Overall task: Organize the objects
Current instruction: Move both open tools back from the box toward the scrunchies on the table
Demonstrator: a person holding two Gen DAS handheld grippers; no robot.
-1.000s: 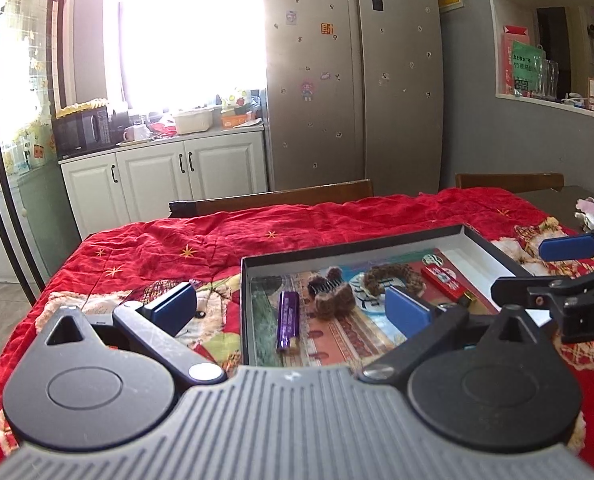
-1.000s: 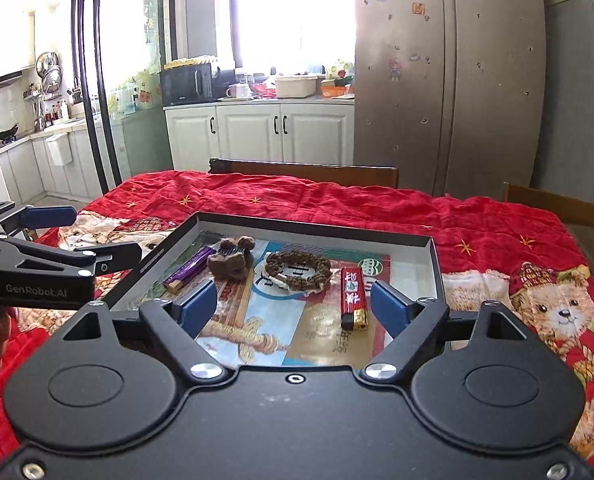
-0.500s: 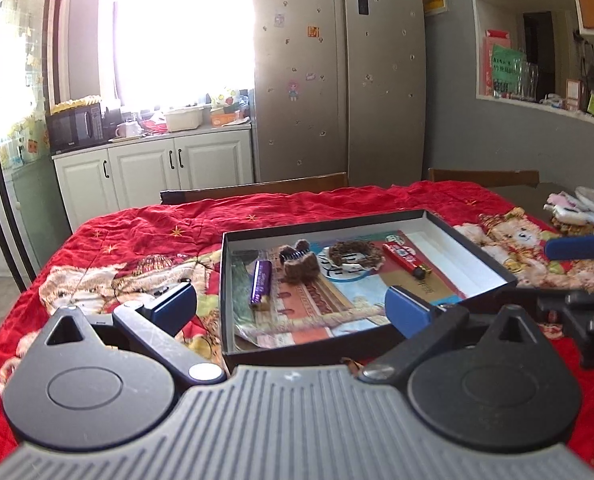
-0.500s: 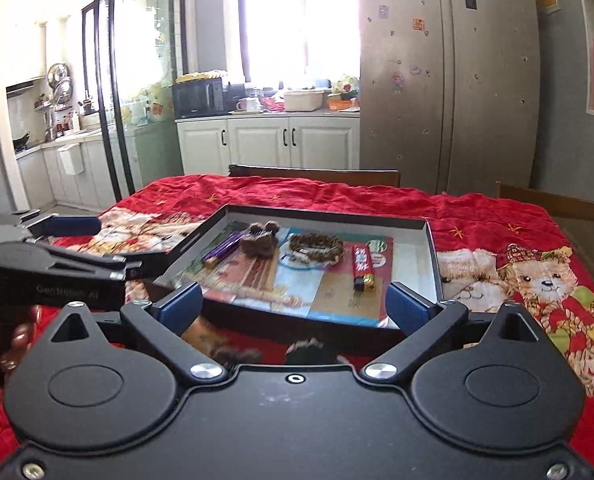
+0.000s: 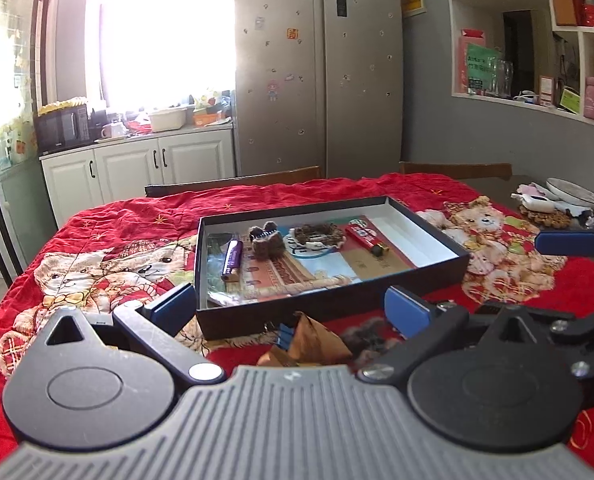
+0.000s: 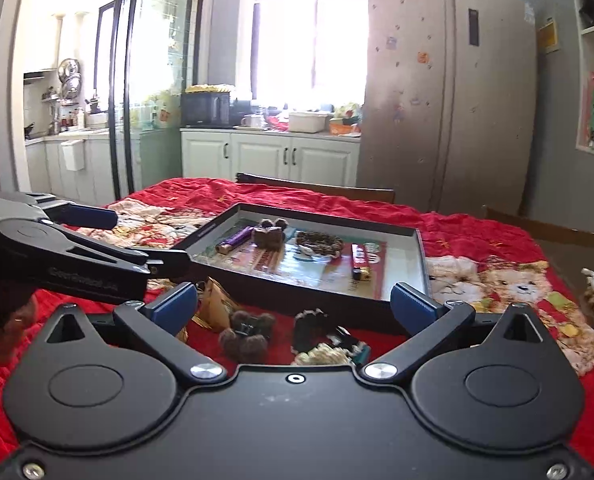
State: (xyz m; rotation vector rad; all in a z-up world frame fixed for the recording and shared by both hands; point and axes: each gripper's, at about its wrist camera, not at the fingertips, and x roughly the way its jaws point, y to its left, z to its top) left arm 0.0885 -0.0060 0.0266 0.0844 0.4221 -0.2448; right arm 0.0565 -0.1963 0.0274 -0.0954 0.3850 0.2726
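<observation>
A black box [image 5: 441,266] [image 6: 423,264] lies on the red quilt. It holds a purple lighter [image 5: 232,259] [image 6: 235,240], a brown furry hair clip [image 5: 267,240] [image 6: 271,234], a beaded bracelet [image 5: 317,233] [image 6: 320,242] and a red lighter [image 5: 367,239] [image 6: 360,260]. In front of the box lie a second furry clip [image 6: 247,336], a dark hair tie [image 6: 325,340] and a brown paper piece [image 5: 309,340] [image 6: 215,304]. My left gripper [image 5: 291,312] and right gripper [image 6: 293,304] are open and empty, above these loose items.
The table carries a red teddy-bear quilt [image 5: 109,264]. Chair backs [image 5: 233,182] stand at its far side. A plate [image 5: 573,194] and small items lie at the far right. The left gripper shows in the right wrist view [image 6: 77,256].
Both grippers have drawn back from the box and risen. The loose items in front of the box have come into view. Both stay open.
</observation>
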